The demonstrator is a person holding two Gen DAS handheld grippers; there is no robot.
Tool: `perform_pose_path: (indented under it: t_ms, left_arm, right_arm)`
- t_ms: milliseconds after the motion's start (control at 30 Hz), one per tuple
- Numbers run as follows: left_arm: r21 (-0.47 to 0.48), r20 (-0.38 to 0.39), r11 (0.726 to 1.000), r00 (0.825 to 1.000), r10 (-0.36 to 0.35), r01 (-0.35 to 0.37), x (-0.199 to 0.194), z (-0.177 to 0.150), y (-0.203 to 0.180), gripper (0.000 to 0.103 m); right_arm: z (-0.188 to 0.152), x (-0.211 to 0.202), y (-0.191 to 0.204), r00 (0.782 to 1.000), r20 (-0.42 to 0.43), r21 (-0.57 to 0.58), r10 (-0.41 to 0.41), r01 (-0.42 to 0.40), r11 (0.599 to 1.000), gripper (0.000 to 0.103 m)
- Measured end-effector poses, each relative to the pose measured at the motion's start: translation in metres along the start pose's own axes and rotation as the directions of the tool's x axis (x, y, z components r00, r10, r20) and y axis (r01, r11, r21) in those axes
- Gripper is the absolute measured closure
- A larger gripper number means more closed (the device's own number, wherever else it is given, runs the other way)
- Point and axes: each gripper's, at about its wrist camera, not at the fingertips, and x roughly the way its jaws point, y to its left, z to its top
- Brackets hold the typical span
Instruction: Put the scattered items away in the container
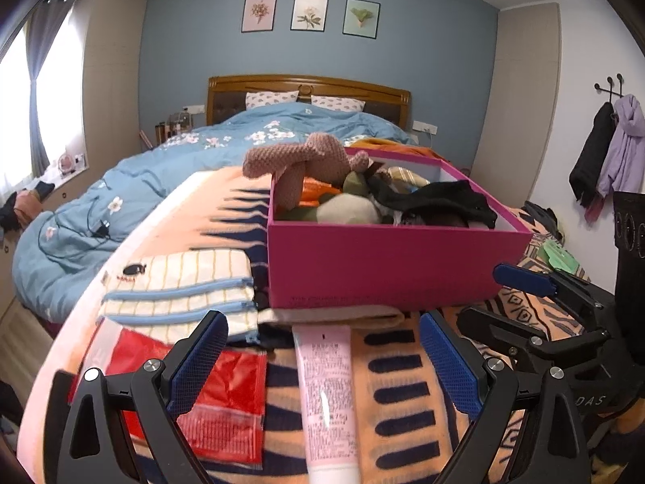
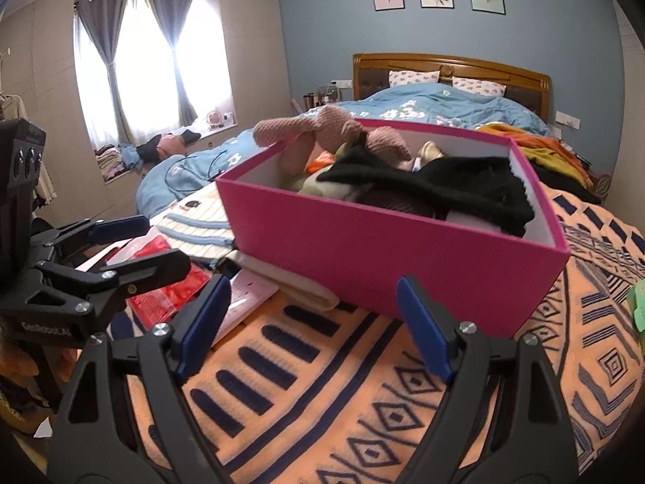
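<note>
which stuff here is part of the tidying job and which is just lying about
Job: magenta cardboard box; pink plastic tube; red plastic packet; striped cream zip pouch; beige folded cloth.
Lying about: blue floral duvet; purple hanging garment.

Blue floral duvet [image 1: 121, 185], three framed prints [image 1: 309, 13]

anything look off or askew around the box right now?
Yes. The pink knitted toy hangs over the far left rim of the magenta box instead of sitting inside. The box itself rests partly on a beige cloth, so it may sit unevenly. Both the left gripper and right gripper are open and empty.
</note>
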Motion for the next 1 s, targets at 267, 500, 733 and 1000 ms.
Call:
perform_pose_path:
  t_ms: [267,500,733,1000]
  left_arm:
    - [-0.010,-0.061,1.000,0.998,-0.008,0.007,0.004,-0.022,0.007,0.005]
    - [-0.013,-0.087,1.000,0.996,-0.018,0.017,0.005,-0.033,0.006,0.005]
    - [-0.015,-0.124,0.999,0.992,-0.034,0.033,0.006,-0.049,0.004,0.005]
    - [-0.003,-0.169,0.997,0.983,-0.072,0.072,0.006,-0.063,-0.003,0.005]
  right_arm:
    - [-0.009,0.005,0.001,0.999,-0.029,0.017,0.030,-0.029,0.999,0.018]
    - [-0.015,0.009,0.007,0.998,-0.055,0.019,0.043,-0.042,0.999,0.018]
    - [-0.021,0.016,0.013,0.992,-0.093,0.029,0.083,-0.080,0.996,0.018]
    - [-0.027,0.029,0.018,0.981,-0.140,0.049,0.138,-0.132,0.990,0.018]
